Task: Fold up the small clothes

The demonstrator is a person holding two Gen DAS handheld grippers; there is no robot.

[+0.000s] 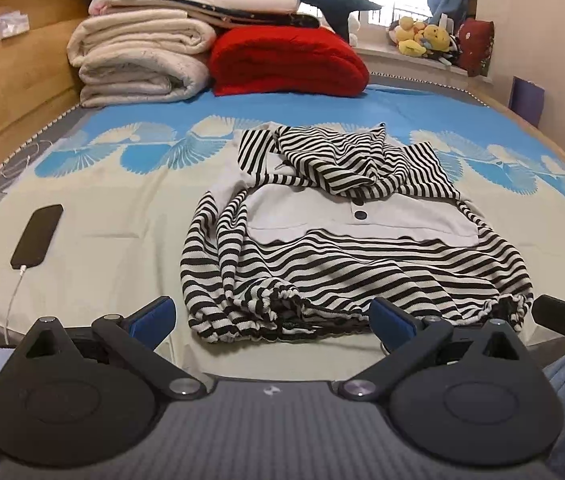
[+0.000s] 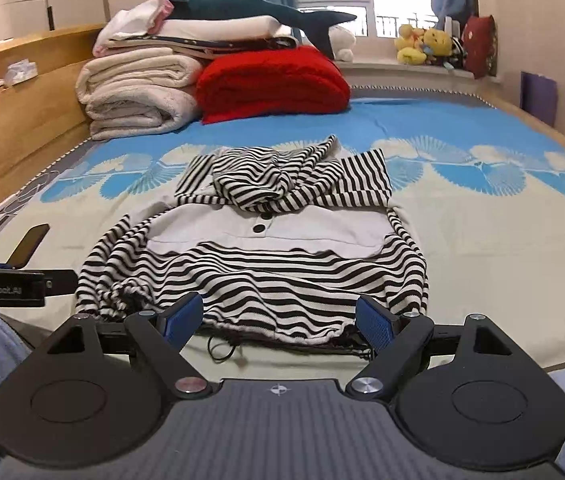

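A small striped hooded top [image 1: 334,248] is lying flat on the bed [image 1: 122,208], on the pale part of the cover just in front of both tongs, with its hood [image 1: 334,160] crumpled toward the far end and its gathered hem nearest to me. The knit is looking soft and thin, black and white stripes rippling wherever the cloth is bunching; a plain light-grey panel [image 1: 322,216] is crossing the chest with a scalloped lower edge and a dark round button [image 1: 360,214] at its middle. The sleeves are lying folded in along the sides, the one on the left of the view rumpling into loose ridges, and the hem is puckering around a drawstring whose dark cord [image 2: 222,350] is trailing onto the cover. The left tongs [image 1: 270,316] are standing wide apart with nothing between the ribbed blue pads, and the right tongs [image 2: 278,320] are standing apart too, holding nothing, their pads hovering just short of the hem. The cover is showing a blue band with cream fan shapes. A dark phone [image 1: 36,236] is resting on a white cable to the left. At the far end, thick cream blankets [image 1: 138,64] are sitting rolled and stacked beside a fluffy red blanket [image 1: 286,64], against a wooden headboard [image 1: 14,80].
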